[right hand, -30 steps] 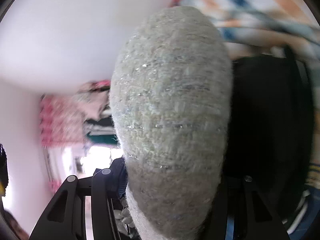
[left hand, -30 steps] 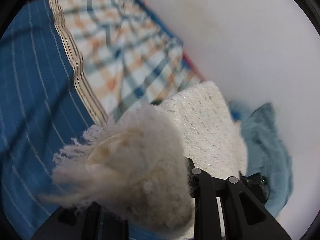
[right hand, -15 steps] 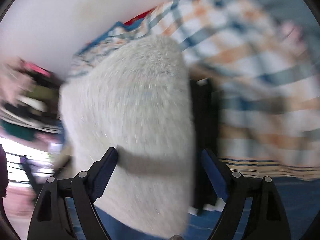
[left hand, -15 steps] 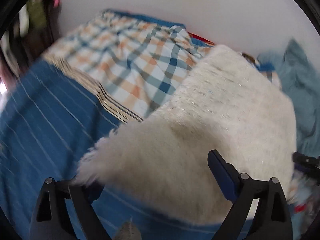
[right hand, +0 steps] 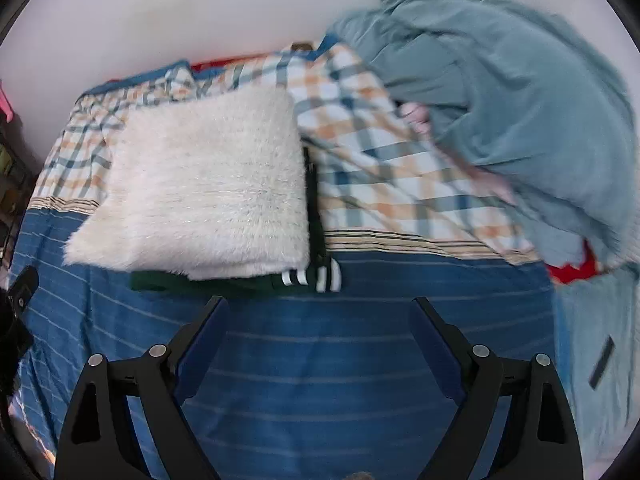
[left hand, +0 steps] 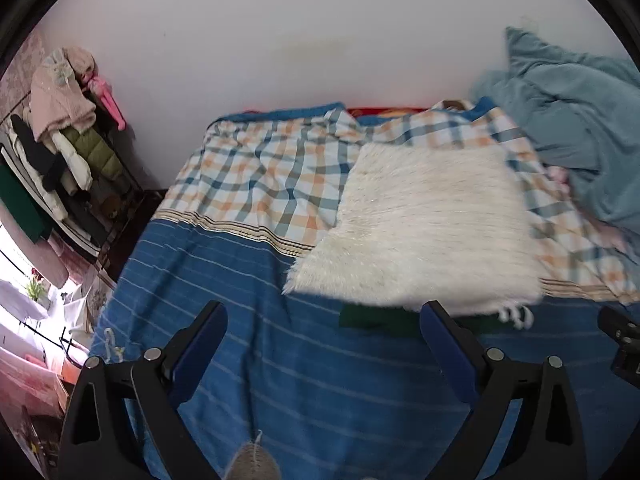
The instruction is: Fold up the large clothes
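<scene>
let go of the white fuzzy garment (left hand: 420, 232) a second ago, now folded on the bed (left hand: 280, 360) atop a dark green garment (right hand: 240, 282); left gripper (left hand: 320, 344) fingers opening, right gripper (right hand: 318, 334) fingers spread, both empty; fold apparently finished.

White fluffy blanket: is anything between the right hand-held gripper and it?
Nothing visible. Only bare blue striped bedsheet lies between the open right hand-held gripper and the folded white fluffy blanket, which rests on a dark green garment.
</scene>
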Demonstrator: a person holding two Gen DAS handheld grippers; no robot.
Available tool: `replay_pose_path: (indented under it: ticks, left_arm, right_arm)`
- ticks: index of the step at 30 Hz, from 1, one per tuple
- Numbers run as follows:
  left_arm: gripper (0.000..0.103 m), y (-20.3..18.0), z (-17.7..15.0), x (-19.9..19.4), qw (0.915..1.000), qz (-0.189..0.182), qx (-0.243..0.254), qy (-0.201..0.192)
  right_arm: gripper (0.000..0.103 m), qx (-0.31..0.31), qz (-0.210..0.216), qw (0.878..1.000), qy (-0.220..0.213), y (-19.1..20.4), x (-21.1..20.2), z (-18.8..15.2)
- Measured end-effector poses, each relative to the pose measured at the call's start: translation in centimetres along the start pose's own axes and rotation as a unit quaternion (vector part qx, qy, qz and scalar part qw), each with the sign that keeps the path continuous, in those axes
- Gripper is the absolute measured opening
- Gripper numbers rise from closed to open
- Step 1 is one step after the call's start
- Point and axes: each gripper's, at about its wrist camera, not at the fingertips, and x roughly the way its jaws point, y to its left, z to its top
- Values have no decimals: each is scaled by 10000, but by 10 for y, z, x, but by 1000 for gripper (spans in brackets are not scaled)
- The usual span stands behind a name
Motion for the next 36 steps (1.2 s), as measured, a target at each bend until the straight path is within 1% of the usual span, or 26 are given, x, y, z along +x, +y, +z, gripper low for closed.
replay_pose_path:
  ticks: [1,3,4,5,7,8,10,13,14,19,24,28,32,36]
  left_arm:
    - [99,3,-2,-15,10000,-56,3,-25]
    - [99,10,-9,-56,9998,-160,22,-89]
    - [99,12,-13,-72,9997,-205,31,-110]
    - [99,17,-17,-97,9995,-263,18,-153]
    - [99,23,-24,-125,9992,-353,17,-203]
    - [99,29,-28,-148,9989,-397,7,-236]
    - [99,36,-35,-177,9984,-482,-5,-292]
    - [99,46,-45,-218,9976,-579,-24,-391]
    - [99,51,-48,-237,9971,-616,-27,-452]
    - [99,68,-64,-292,9954,-687,-58,-665]
    - [99,80,-77,-330,9940,-757,-128,-782]
    - [99,85,-85,-354,9931,-754,-103,-890]
    - [99,88,-89,-373,9918,-786,-69,-1009]
    - [99,90,-94,-385,9910,-837,-83,-1043]
  right_arm:
    - [92,29,-57,9999,-86,-1,-33,-11]
    - [92,51,-113,9997,-206,-3,-83,-29]
    - [92,75,-165,9995,-260,-4,-103,-34]
    - [92,103,-177,9993,-318,-6,-123,-41]
    - [92,155,-127,9989,-432,-11,-169,-57]
    - [92,155,-124,9986,-500,-12,-193,-66]
    - [92,155,-152,9979,-617,-15,-236,-82]
    - [92,221,-75,9968,-771,-22,-298,-106]
    - [92,238,-45,9961,-846,-24,-319,-114]
    - [92,243,-39,9922,-1225,-35,-403,-149]
    - [92,239,-3,9885,-1491,-43,-467,-181]
    - [92,286,4,9857,-1661,-48,-503,-201]
    - [92,294,-28,9830,-1814,-51,-529,-215]
    - [92,297,20,9825,-1836,-52,-544,-225]
